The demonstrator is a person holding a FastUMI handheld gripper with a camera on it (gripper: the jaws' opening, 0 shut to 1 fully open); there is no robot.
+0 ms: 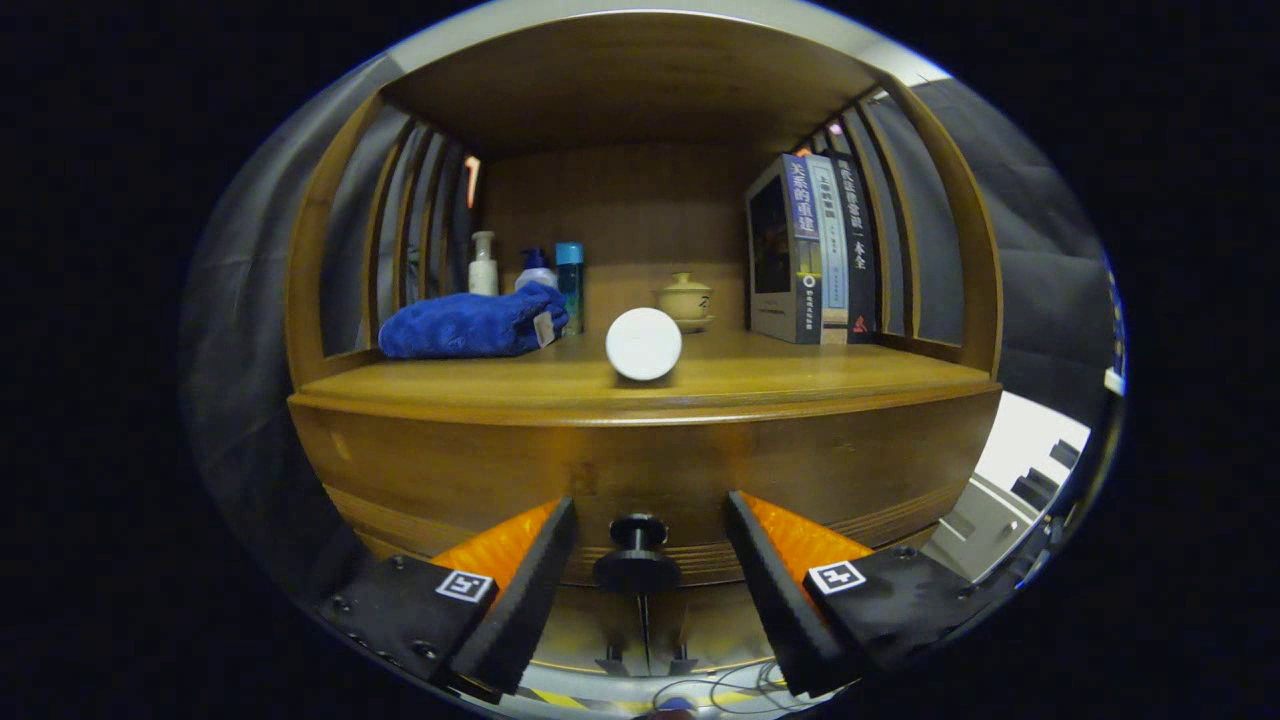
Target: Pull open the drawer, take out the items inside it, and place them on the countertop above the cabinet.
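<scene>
Wooden drawer (640, 470) shut flush under countertop (800, 375); black knob (637, 552) (round, protruding) centred low.

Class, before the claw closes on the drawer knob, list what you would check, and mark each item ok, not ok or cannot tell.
1. Claw open wide enough for the knob: ok.
2. Black knob centred between the fingers: ok.
3. Fingers touching the knob: not ok, gaps on both sides.
4. Drawer front shut, ready to pull: ok.
5. Bare countertop for the items, between the white round object and the books: ok.
6. Drawer contents: cannot tell.
</scene>
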